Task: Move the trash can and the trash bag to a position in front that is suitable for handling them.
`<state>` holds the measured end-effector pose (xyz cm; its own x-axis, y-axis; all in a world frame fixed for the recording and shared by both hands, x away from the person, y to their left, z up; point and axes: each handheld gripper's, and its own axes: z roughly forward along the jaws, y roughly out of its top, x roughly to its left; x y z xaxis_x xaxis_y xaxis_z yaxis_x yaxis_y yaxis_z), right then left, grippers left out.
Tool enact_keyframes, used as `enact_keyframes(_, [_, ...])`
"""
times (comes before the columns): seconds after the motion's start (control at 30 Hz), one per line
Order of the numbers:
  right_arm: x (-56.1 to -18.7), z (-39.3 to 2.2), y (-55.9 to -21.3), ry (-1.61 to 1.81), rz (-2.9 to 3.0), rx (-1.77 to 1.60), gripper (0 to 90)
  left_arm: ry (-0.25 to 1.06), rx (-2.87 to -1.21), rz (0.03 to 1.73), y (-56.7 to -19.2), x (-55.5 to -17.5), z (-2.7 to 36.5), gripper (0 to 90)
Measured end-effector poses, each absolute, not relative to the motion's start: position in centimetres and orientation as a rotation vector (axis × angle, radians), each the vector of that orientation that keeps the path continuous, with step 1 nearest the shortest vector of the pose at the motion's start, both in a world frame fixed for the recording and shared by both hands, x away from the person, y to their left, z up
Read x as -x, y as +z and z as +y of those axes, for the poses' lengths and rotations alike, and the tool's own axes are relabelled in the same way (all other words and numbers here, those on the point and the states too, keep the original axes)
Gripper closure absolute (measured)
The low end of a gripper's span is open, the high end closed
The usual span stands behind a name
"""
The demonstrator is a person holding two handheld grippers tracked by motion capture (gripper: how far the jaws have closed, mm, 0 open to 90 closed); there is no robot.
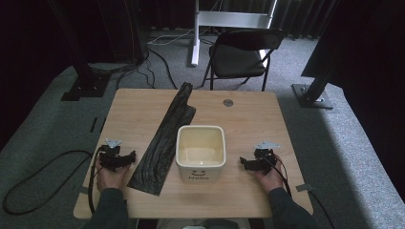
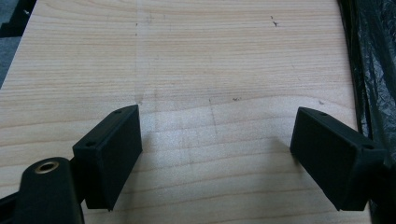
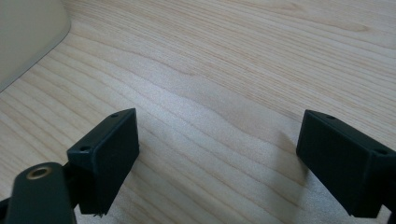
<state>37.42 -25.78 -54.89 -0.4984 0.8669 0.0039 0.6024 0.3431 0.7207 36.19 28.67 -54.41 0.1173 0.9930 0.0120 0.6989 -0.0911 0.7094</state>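
Both jaws spread, nothing held. Black bag (image 1: 165, 143) is best pinched at its near edge by left gripper (image 1: 125, 160); right gripper (image 1: 244, 163) steadies bin (image 1: 201, 164).

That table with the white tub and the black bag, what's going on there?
A person sits at a wooden table with a two-jaw tool in each hand. The left tool rests beside a flattened black plastic bag, the right tool on the other side of an empty cream tub marked "Hello". Both tools are open and hold nothing; only bare wood lies between their jaws. Neither touches the bag or tub, so no handling is under way at this moment.
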Motion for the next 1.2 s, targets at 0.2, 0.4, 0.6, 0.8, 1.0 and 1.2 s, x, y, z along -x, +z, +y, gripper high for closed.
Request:
enact_keyframes(0.2, [-37.4,-25.8,-54.9,0.958,2.235,-1.29,14.1,0.698,-1.881,1.652,-53.6,-35.7,28.6,43.9])
enact_keyframes(0.4, [-37.1,-25.9,-54.8,0.986,2.231,-1.265,28.2,0.71,-1.847,1.648,-52.6,-35.2,28.8,59.6])
enact_keyframes(0.6, [-36.8,-25.8,-54.7,1.023,2.245,-1.22,47.2,0.661,-1.839,1.512,-51.3,-34.8,27.2,59.5])
enact_keyframes(0.8, [-36.8,-25.5,-54.3,0.987,2.258,-1.243,60.0,0.591,-1.904,1.342,-50.0,-34.3,23.9,59.4])
enact_keyframes(1.0, [-36.3,-24.9,-53.4,0.999,2.269,-1.215,61.8,0.506,-1.945,1.224,-49.5,-34.0,20.9,58.3])
enact_keyframes(1.2, [-36.0,-23.5,-51.8,1.09,2.274,-1.167,60.7,0.459,-1.997,1.134,-49.4,-33.9,18.4,58.3])
